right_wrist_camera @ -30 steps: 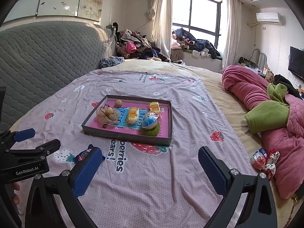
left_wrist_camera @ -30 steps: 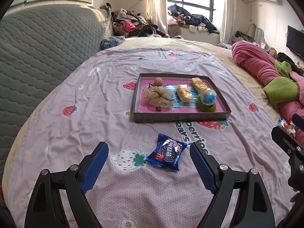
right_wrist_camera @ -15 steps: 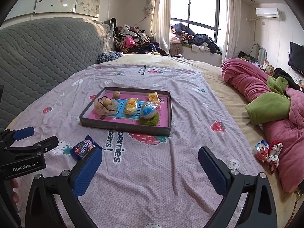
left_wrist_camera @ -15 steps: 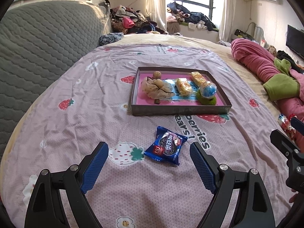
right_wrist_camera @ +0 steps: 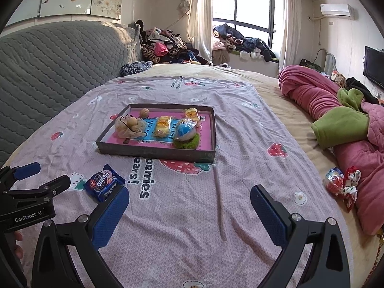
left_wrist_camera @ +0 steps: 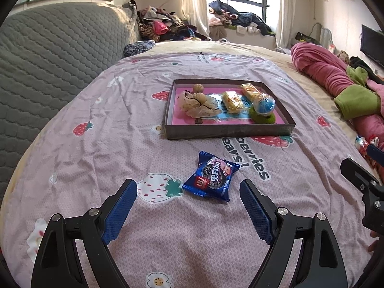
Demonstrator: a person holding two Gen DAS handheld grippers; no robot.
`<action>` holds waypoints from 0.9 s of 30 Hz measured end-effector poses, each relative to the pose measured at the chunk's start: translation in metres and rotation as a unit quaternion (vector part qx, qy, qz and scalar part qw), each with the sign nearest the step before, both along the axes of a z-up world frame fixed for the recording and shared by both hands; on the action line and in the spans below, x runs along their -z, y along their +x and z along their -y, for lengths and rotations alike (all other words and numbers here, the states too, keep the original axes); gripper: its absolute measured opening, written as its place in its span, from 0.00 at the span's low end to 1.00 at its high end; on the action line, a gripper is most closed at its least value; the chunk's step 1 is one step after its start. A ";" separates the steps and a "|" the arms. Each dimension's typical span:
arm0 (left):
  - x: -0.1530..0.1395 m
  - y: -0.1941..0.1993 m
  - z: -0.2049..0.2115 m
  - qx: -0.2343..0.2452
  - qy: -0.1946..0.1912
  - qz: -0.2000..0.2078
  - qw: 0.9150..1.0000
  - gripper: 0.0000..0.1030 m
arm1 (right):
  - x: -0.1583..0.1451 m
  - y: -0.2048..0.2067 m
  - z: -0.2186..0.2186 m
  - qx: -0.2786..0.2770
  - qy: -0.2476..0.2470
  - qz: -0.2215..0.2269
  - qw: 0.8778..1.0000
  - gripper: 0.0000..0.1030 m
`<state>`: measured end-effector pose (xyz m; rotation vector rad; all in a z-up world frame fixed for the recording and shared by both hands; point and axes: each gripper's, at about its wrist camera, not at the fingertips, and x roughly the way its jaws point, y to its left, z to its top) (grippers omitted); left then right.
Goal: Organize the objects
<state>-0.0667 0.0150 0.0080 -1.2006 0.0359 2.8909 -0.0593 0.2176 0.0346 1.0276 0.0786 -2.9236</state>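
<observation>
A blue cookie packet lies flat on the pink strawberry bedspread, just ahead of my left gripper. That gripper is open, its blue pads wide to either side of the packet and touching nothing. Beyond it sits a dark shallow tray holding a mesh bag of nuts, two yellow snack packs and a blue ball on a green pad. My right gripper is open over bare bedspread, with the packet at its left finger and the tray further ahead.
A grey quilted headboard runs along the left. A rolled pink and green blanket lies on the right, with a small red and white wrapped bundle beside it. Piled clothes fill the far end under the window.
Both grippers have sunk a little toward the bedspread, so the packet and tray look slightly larger. Neither pair of jaws has changed width, and nothing on the bed has moved.
</observation>
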 end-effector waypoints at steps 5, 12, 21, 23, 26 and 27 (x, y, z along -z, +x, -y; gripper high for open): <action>0.004 0.001 0.000 -0.001 0.001 -0.006 1.000 0.86 | 0.005 0.000 -0.001 0.002 0.002 -0.001 1.000 0.99; 0.014 0.000 -0.004 0.003 -0.002 -0.013 1.000 0.86 | 0.015 0.003 -0.004 -0.001 -0.004 -0.002 1.000 0.99; 0.026 0.000 -0.008 0.007 -0.001 -0.015 1.000 0.86 | 0.029 0.006 -0.007 -0.003 -0.011 -0.009 1.000 0.99; 0.028 0.000 -0.008 0.006 0.000 -0.016 1.000 0.86 | 0.033 0.005 -0.006 -0.005 -0.013 -0.006 1.000 0.99; 0.030 -0.001 -0.008 0.008 0.004 -0.020 1.000 0.86 | 0.037 0.006 -0.006 -0.006 -0.012 -0.011 1.000 0.99; 0.032 -0.001 -0.008 0.009 0.004 -0.019 1.000 0.86 | 0.039 0.007 -0.007 -0.006 -0.013 -0.013 1.000 0.99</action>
